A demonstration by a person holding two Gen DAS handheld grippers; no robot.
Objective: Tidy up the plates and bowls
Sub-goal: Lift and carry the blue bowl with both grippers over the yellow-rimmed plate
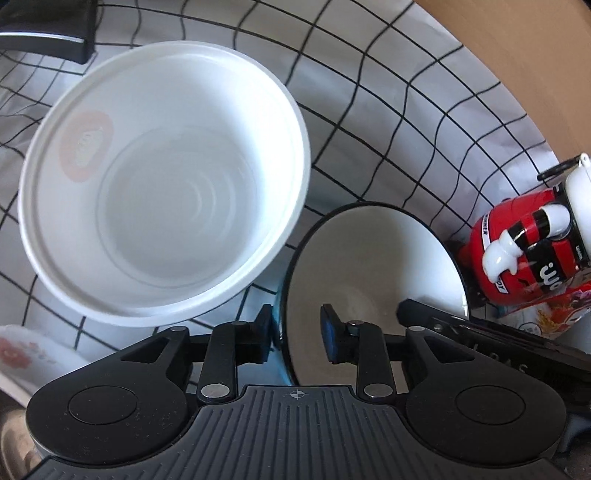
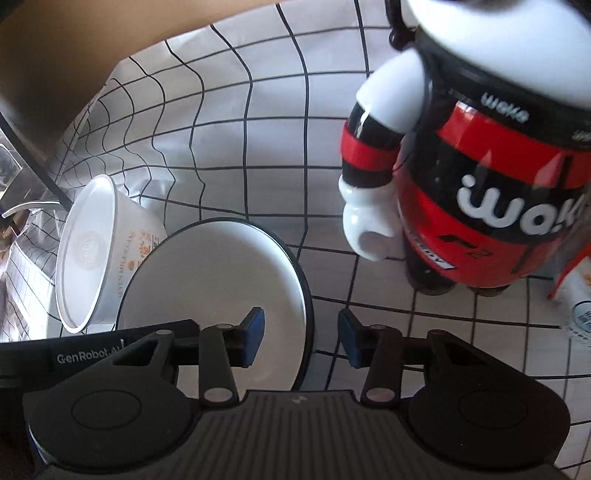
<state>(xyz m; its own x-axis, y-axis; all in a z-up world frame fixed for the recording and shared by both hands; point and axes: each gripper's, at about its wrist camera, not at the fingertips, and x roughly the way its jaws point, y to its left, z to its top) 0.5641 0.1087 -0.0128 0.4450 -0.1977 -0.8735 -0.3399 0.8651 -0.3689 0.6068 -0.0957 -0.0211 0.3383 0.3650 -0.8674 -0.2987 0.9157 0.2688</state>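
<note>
A white bowl with a black rim (image 1: 373, 266) sits on the checked cloth. My left gripper (image 1: 297, 338) is open, its fingers straddling the bowl's left rim without closing on it. A large white plastic bowl (image 1: 162, 181) lies tilted just left of it. In the right wrist view my right gripper (image 2: 301, 338) is open too, its fingers on either side of the black-rimmed bowl's (image 2: 221, 273) right rim. The plastic bowl (image 2: 96, 251) leans against that bowl's left side. A floral plate (image 1: 26, 358) shows at the lower left of the left wrist view.
A red, black and white figurine (image 2: 480, 177) stands close on the right, also visible in the left wrist view (image 1: 524, 251), with a printed package (image 1: 532, 317) beside it. A black device (image 1: 44, 33) sits at the far left. A brown wall (image 1: 517, 44) edges the cloth.
</note>
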